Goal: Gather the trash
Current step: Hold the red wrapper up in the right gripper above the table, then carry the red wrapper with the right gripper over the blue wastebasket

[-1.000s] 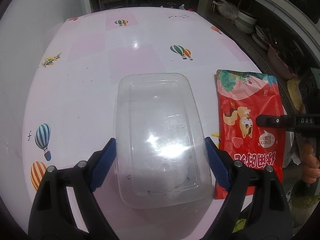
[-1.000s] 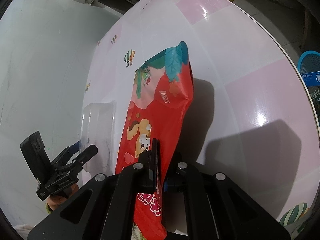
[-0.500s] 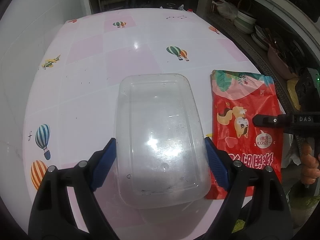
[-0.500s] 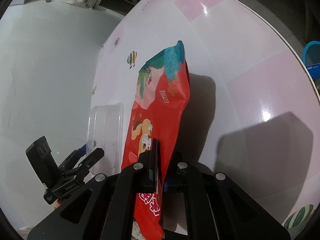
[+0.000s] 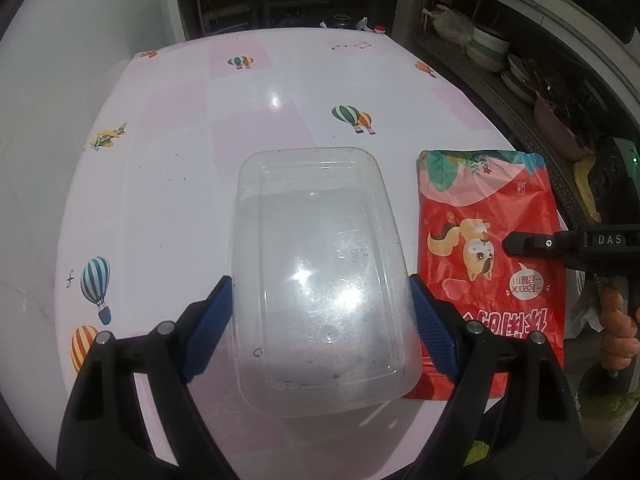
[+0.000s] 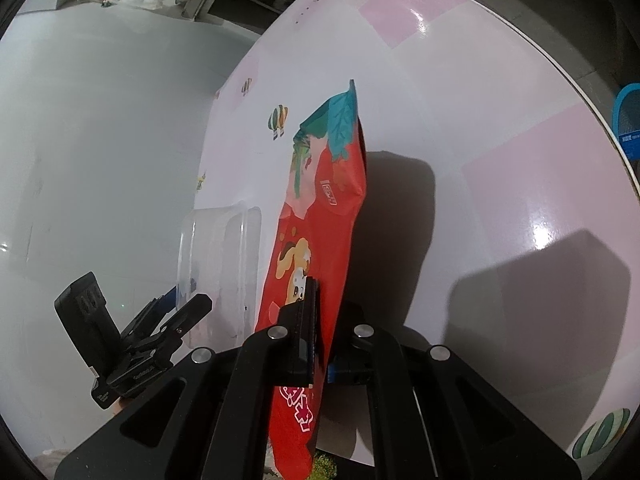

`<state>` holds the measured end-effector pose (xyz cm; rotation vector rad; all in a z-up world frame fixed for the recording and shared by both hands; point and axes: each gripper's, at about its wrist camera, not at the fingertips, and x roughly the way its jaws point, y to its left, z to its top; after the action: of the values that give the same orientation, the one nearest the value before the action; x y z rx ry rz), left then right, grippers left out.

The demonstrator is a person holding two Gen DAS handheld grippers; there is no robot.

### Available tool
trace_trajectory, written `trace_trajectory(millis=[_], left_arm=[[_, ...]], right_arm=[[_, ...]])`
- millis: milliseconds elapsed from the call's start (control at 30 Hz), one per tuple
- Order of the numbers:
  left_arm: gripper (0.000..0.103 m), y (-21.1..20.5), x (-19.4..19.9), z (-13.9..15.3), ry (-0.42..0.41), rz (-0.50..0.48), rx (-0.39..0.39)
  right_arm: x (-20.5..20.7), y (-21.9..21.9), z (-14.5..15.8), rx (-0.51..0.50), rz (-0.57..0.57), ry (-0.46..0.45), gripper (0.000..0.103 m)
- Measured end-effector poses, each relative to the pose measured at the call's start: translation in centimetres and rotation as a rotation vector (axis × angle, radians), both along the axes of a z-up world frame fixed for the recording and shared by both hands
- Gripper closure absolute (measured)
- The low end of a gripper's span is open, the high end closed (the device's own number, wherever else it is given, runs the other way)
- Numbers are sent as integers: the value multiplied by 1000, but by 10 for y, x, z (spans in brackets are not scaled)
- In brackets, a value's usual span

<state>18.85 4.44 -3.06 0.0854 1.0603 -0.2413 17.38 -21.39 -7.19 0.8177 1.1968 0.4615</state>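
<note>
A clear plastic food container (image 5: 316, 276) is gripped across its width by my left gripper (image 5: 320, 320), blue pads on both sides, held over the pink balloon-print table (image 5: 248, 120). It also shows in the right wrist view (image 6: 220, 264). A red snack bag (image 5: 488, 248) with a cartoon dog is pinched flat by my right gripper (image 6: 316, 320) and held above the table (image 6: 500, 160), to the right of the container. The bag (image 6: 320, 208) casts a shadow on the table. The right gripper shows at the right edge of the left wrist view (image 5: 516, 245).
Shelves with stacked bowls and plates (image 5: 492, 48) stand at the far right. A white wall (image 5: 60, 80) runs along the left of the table. A blue basket (image 6: 628, 120) sits on the floor beyond the table's edge.
Both grippers have risen a little with their loads; the container and bag look slightly farther from the table. The grips are unchanged.
</note>
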Motion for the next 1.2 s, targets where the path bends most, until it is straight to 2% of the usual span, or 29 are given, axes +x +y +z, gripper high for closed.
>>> trace_trajectory(millis=[533,800,1033,1200], left_arm=[[22,4,-5,12,-39,8,11],[22,7,-5,27,-60,-5,-36],[22,-21,10,48,-73,-102,-94],[22,-76,23,65,-87,-238,-134]], right_arm=[[-8,1,14,2,6,-52,99],[-19,-15,25,12,-34,-85,100],[-55,-67,35,78,-192,-140,100],[-99,-127,40,102,-369,-177,100]])
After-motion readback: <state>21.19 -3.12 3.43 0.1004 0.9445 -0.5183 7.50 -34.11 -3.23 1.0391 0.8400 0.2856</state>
